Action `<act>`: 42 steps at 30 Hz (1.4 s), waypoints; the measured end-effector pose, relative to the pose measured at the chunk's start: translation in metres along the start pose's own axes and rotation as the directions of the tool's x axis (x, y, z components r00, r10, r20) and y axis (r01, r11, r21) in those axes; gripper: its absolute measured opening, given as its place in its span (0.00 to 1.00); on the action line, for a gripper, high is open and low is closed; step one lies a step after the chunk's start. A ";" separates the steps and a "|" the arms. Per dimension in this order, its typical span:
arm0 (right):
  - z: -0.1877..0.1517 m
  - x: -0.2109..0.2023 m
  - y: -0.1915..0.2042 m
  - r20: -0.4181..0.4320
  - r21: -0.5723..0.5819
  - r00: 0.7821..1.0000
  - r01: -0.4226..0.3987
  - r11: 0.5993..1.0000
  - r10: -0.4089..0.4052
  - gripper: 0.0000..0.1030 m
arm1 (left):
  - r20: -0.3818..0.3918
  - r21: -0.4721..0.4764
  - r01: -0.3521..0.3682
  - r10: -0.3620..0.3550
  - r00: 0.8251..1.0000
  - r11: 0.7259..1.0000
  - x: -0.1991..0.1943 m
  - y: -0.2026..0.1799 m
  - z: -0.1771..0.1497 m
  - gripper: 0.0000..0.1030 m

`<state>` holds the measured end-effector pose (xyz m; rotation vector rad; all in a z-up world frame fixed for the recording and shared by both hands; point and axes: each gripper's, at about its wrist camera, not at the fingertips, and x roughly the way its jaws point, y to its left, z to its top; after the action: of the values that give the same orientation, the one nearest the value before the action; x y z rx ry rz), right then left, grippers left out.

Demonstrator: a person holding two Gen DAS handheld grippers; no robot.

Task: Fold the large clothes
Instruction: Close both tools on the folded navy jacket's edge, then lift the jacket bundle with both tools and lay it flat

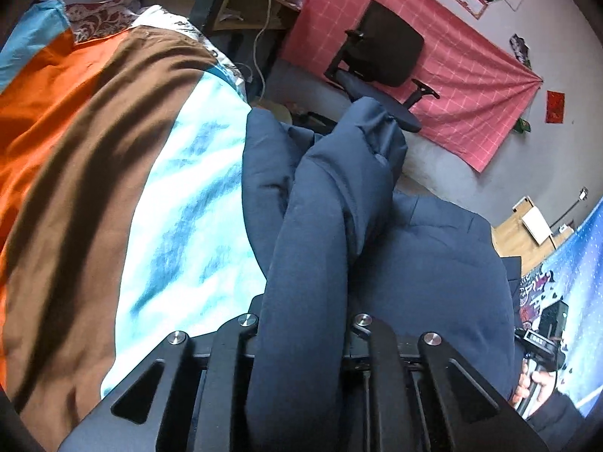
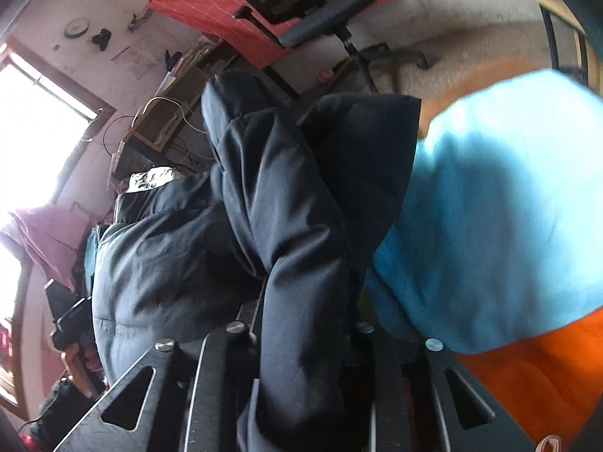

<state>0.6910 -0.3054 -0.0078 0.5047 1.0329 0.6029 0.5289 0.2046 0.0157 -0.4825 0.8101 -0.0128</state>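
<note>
Navy padded jacket [image 1: 312, 263], pinched fold lengthwise away from both jaws.

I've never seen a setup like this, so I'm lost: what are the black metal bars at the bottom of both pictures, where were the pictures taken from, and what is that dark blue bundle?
No robot here: a person holds a two-finger hand tool in each hand, and each tool carries a wide-angle camera looking along its fingers. The black bars are those tools' own parts. One picture looks out from the left gripper, the other from the right gripper. Both are shut on a fold of the same navy padded jacket, which bunches up between the fingers. It lies on a bed with an orange, brown and blue cover. At the left picture's lower right edge you can see the person's other hand holding its tool. Behind stands an office chair.
</note>
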 end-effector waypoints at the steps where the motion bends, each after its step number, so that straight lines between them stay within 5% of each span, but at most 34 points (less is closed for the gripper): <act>1: 0.000 -0.004 0.006 0.013 -0.009 1.000 0.002 1.000 -0.002 0.18 | 0.000 -0.008 -0.001 0.001 1.000 1.000 -0.004 -0.002 -0.001 0.12; 13: 0.000 -0.060 0.079 0.076 -0.102 0.997 -0.018 0.995 0.026 0.16 | 0.068 0.020 0.013 -0.014 0.998 1.000 -0.080 -0.042 0.000 0.11; 24: -0.030 -0.098 0.100 0.051 -0.130 0.998 -0.014 0.991 0.021 0.16 | 0.033 0.055 0.009 -0.010 0.999 0.998 -0.121 -0.059 -0.024 0.11; 33: -0.050 -0.109 0.101 0.024 -0.132 1.000 0.002 0.991 0.001 0.16 | -0.015 0.112 -0.014 0.016 1.000 0.994 -0.116 -0.061 -0.046 0.11; 42: -0.073 -0.077 0.066 0.004 -0.093 0.996 0.092 0.991 -0.092 0.16 | -0.064 0.120 -0.091 0.099 0.993 0.989 -0.076 -0.040 -0.068 0.12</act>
<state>0.5815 -0.3010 0.0522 0.3729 1.0181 0.5668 0.4353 0.1558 0.0449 -0.3338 0.8952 0.0111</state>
